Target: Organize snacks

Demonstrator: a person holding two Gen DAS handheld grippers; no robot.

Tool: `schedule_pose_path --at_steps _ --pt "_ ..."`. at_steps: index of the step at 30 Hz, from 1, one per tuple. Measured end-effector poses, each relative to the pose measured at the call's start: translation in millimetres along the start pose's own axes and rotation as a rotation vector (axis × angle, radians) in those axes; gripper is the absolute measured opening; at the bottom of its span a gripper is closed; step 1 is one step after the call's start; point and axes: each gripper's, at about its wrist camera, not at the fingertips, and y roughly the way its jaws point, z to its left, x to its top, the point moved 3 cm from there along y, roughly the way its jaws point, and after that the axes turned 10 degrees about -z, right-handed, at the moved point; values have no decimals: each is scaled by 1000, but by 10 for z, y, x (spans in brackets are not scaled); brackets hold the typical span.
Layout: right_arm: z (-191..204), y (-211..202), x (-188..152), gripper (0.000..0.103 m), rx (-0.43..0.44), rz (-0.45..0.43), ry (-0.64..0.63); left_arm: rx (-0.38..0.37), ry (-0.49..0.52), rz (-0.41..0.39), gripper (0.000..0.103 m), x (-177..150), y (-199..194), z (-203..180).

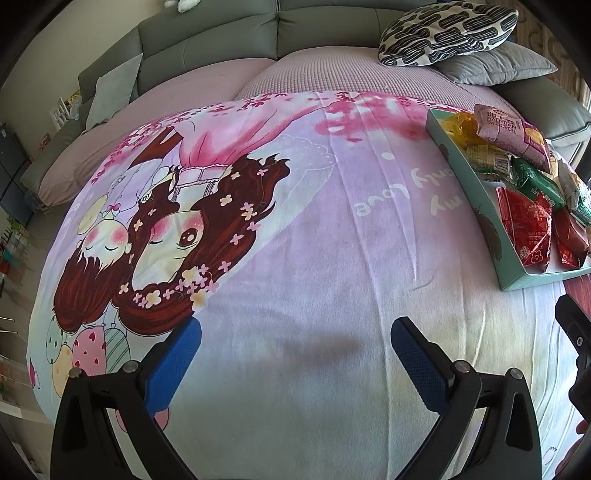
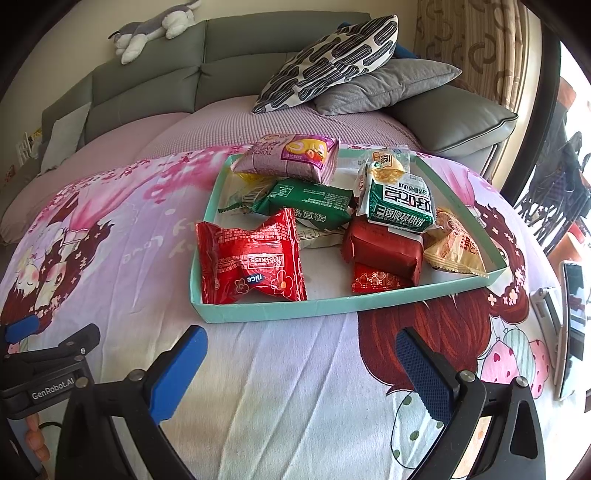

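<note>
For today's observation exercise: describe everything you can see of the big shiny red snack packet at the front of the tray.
The red packet is a puffy foil-like pillow bag with crimped, serrated ends, white print and a small flower motif. It looks sealed and lies tilted in the front left corner of the mint-green tray, its left end riding over the tray wall. A green packet sits just behind it. Neither claw touches it.

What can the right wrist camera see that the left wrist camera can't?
Only the right wrist view shows the whole teal tray, the plush toy on the sofa back, and the open right gripper. Only the left wrist view shows the big cartoon faces on the blanket and the open left gripper. Both show the snacks, red packet included, and the patterned pillow.
</note>
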Motion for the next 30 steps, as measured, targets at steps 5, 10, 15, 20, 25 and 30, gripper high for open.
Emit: schedule_pose_path --at_steps 5,10,15,20,25,30 --pt "0 1 -2 103 0 0 0 1 -1 2 102 3 5 10" --pt "3 3 5 103 0 2 -1 1 0 2 102 5 7 8" --pt "5 2 5 103 -1 1 -1 4 -3 4 102 -12 15 5" --pt "-5 8 3 103 -3 1 2 4 -3 5 102 -9 17 6" --pt "-6 13 -1 103 -4 2 2 4 -2 5 102 -9 19 10" --pt "-5 15 -1 103 -4 3 2 4 -1 5 102 -10 21 10"
